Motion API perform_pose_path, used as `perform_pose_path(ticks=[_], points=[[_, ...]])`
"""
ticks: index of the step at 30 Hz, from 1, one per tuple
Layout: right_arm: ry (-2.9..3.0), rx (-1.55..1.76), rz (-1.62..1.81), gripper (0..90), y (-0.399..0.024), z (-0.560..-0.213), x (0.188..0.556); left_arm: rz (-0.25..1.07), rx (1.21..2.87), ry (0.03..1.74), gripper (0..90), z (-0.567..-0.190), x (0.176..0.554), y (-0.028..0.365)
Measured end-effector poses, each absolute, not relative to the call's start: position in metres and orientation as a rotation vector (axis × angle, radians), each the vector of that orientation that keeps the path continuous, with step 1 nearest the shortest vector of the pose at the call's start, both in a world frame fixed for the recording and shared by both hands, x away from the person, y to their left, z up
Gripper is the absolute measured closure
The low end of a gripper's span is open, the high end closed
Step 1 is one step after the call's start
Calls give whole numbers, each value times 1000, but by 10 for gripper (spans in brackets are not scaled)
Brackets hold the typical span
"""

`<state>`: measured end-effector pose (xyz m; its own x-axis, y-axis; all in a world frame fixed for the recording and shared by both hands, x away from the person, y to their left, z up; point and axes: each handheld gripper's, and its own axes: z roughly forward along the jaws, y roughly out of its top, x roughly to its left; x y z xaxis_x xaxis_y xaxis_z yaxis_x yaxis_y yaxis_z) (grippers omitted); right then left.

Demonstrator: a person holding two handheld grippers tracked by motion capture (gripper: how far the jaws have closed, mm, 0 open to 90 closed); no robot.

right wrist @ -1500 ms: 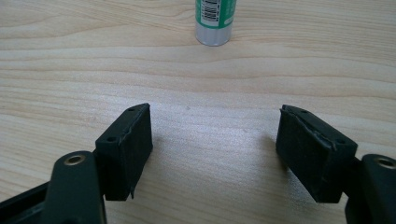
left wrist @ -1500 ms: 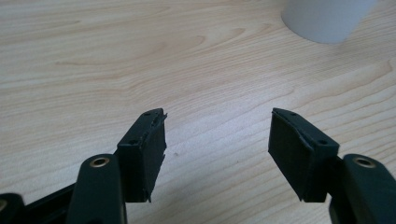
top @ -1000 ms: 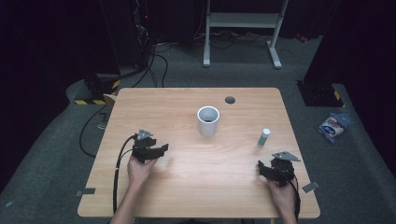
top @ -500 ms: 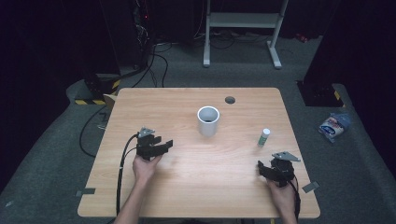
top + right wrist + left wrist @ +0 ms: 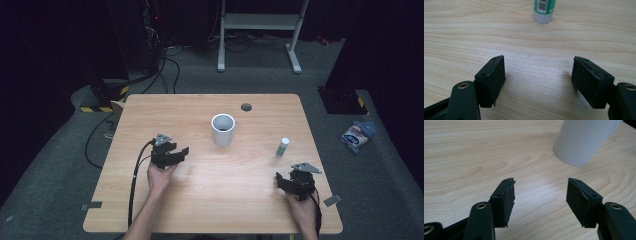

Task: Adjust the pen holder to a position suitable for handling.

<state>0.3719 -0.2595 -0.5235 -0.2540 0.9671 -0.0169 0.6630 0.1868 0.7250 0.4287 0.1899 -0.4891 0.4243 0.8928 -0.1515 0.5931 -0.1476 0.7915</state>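
Nothing's been picked up yet: on the left, the left gripper is held with its jaws apart and empty (they've just been narrowing a bit), aimed at the white cup standing upright mid-table. Further right, a small green-labelled bottle stands untouched beyond the wide-open, empty right gripper; its print can't be read.
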Motion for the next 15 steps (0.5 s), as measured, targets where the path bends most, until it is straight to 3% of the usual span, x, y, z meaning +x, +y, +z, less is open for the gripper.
perform_pose_path(ticks=[15], points=[[1988, 1529, 840, 271, -259, -523, 372, 480, 1909, 1236, 401, -472, 443, 169]])
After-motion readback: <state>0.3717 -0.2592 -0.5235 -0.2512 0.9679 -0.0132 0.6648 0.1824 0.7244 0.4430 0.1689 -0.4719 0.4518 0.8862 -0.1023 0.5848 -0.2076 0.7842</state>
